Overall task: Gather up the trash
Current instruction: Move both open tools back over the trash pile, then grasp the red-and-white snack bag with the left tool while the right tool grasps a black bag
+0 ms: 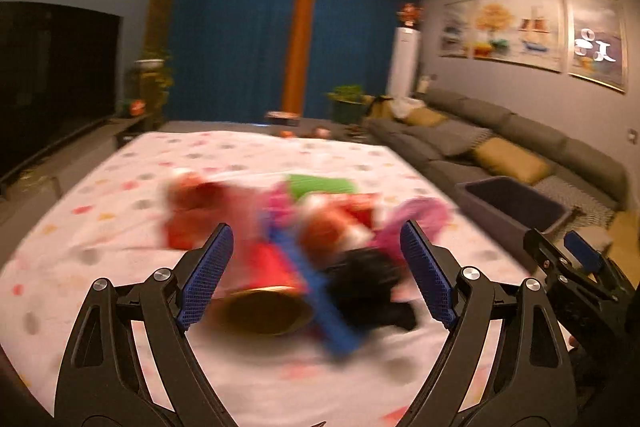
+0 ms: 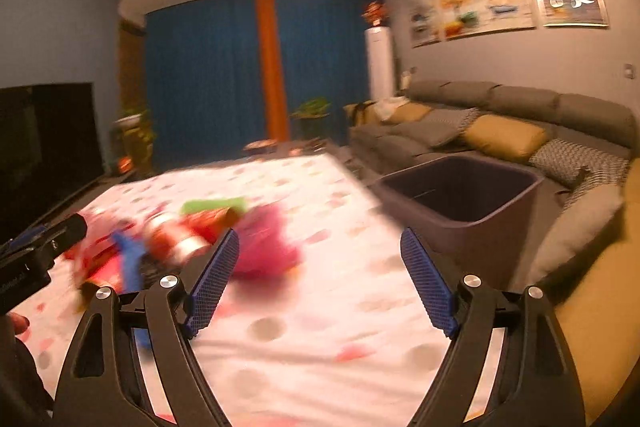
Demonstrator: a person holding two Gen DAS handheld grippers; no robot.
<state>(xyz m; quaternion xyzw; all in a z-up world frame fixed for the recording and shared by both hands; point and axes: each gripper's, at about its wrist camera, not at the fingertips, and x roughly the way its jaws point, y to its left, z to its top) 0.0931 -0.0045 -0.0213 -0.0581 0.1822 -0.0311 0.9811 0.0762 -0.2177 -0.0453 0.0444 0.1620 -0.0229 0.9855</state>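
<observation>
The left tongs (image 1: 316,275) stand wide apart and empty, hovering over a blurred pile of trash (image 1: 288,247) on the spotted cloth covering the worktop (image 1: 120,219). The right tongs (image 2: 320,283) are likewise spread and hold nothing, aimed at bare cloth between the pile and the dark bin (image 2: 460,195), which sits just off the worktop's right edge beside the sofa (image 2: 500,123). The step in hand looks like a first pick from the pile. To do it well, the left tongs should settle on one piece at the near edge, probably the red cup (image 1: 268,287) lying on its side with its gold mouth toward the camera, closing across its wall rather than its rim, and lifting clear before swinging right so the blue strip (image 1: 316,295) lying against it is not dragged along. The right tongs are better placed for the pink bag (image 2: 264,247), nearest the bin. Counts are uncertain under motion blur: one bin, one cup, one blue strip, one green piece (image 1: 320,187), one black lump (image 1: 368,283), perhaps two or three red wrappers, and one or two pink pieces; the bin's contents cannot be seen.
</observation>
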